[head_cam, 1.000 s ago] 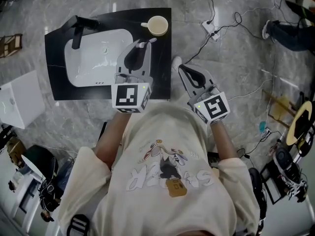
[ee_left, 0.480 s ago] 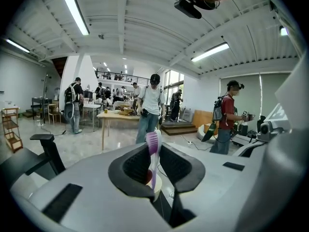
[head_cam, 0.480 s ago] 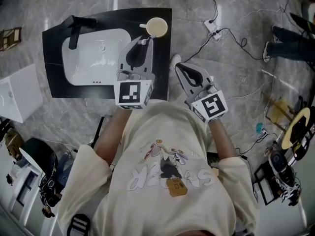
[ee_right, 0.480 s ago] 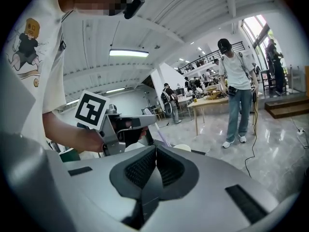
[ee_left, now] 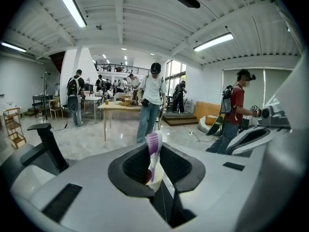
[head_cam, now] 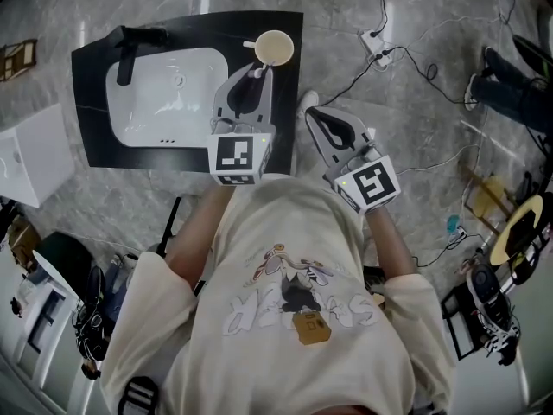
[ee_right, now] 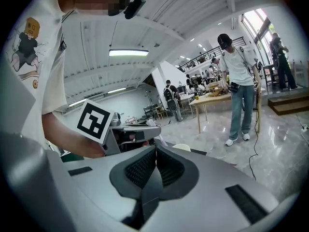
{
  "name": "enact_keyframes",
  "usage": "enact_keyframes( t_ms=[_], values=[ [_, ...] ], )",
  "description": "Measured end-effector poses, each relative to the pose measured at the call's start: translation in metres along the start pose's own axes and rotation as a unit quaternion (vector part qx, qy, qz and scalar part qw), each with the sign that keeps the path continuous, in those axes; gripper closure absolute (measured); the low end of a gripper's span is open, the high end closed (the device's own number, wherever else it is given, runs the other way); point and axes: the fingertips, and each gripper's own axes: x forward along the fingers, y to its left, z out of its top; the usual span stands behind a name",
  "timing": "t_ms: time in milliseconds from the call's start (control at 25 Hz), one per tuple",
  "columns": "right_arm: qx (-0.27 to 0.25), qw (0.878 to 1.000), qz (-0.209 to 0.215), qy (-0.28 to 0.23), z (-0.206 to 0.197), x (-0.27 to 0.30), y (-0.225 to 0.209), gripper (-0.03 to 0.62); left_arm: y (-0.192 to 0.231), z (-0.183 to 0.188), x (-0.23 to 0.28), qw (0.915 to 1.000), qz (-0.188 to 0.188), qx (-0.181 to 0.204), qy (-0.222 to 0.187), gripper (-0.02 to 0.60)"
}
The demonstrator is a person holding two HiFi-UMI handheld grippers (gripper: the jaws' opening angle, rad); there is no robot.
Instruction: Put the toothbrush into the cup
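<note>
Currently, left gripper (head_cam: 256, 73) pinches the light, stiff toothbrush (ee_left: 154, 144) on its probably slippery handle; right gripper (ee_right: 155, 154) pressed together, empty.

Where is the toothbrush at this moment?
In the left gripper view, the toothbrush stands upright, gripped in the left tool, just short of the cup at the right of the sink.

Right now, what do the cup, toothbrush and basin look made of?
Cup: cream, smooth, thick-rimmed with a handle, probably ceramic, possibly plastic.
Toothbrush: purple head on a whitish handle, smooth, looks plastic.
Basin: shiny white with light reflections, likely ceramic; its black surround looks matte, material unclear.
</note>
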Motion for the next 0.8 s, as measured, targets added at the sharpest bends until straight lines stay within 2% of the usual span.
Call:
enact_keyframes(
  t_ms=[160, 600, 800],
  values=[
    [0.002, 1.0, -0.001, 0.0, 0.0, 0.0, -0.004, 0.577, -0.003, -0.021, 0.003, 0.9996, 0.0, -0.002, 0.028, 0.509],
    [0.002, 1.0, -0.003, 0.01, -0.009, 0.001, -0.009, 0.577, -0.004, -0.059, 0.019, 0.9975, -0.006, -0.017, 0.068, 0.505],
    [0.006, 1.0, -0.003, 0.009, -0.007, 0.0, -0.009, 0.577, -0.004, -0.078, 0.024, 0.9945, -0.005, -0.05, 0.091, 0.494]
  ],
)
